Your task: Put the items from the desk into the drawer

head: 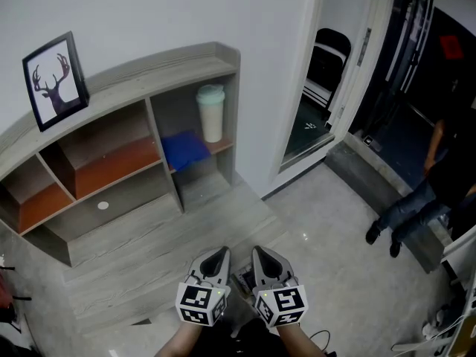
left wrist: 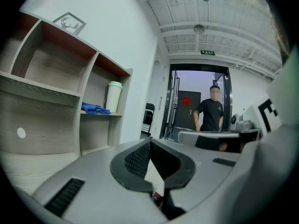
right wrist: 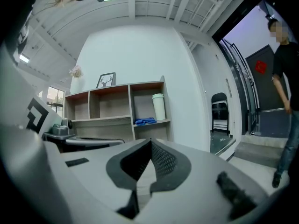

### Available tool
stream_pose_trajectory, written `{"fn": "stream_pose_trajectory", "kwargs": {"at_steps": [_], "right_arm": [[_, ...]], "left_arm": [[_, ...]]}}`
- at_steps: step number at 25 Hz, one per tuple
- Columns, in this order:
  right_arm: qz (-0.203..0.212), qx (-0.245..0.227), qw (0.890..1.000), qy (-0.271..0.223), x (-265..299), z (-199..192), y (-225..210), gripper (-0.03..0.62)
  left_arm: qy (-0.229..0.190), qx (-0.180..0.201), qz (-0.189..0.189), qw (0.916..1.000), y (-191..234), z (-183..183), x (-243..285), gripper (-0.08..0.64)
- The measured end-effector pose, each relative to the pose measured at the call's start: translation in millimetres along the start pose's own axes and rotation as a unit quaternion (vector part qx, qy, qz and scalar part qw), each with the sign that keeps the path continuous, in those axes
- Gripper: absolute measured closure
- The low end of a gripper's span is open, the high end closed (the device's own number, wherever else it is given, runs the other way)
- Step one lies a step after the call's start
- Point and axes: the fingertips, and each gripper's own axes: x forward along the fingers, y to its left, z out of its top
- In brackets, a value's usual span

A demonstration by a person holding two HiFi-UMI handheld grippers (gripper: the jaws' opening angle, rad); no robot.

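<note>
Left hand-held gripper [head: 220, 256], right hand-held gripper [head: 262, 256], closed, apparently level

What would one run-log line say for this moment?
left gripper: shut, empty | right gripper: shut, empty | cup, blue cloth: on shelf

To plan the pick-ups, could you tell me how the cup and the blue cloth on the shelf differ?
The cup stands upright, pale with a green lid; the blue cloth lies low and rumpled. The cup is tall and narrow, the blue cloth wide and flat. Both sit on the same shelf, side by side.
</note>
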Motion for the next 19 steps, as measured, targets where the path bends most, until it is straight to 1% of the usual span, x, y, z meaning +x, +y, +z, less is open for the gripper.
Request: {"fn": "stream_pose_trajectory", "kwargs": {"at_steps": [7,19], "right_arm": [[-0.01,-0.016,1.0,0.001,-0.1,2.3,-2.7,0.583],[-0.014,-0.021,1.0,0.006,0.0,-2.5,0.2,0.583]], "left_arm": [[-0.001,0.008,0.002,1.0,4.8,1.9,-1.2,0.551],[-0.001,0.003,0.007,1.0,12.9,-0.3,-6.7,0.551]]}}
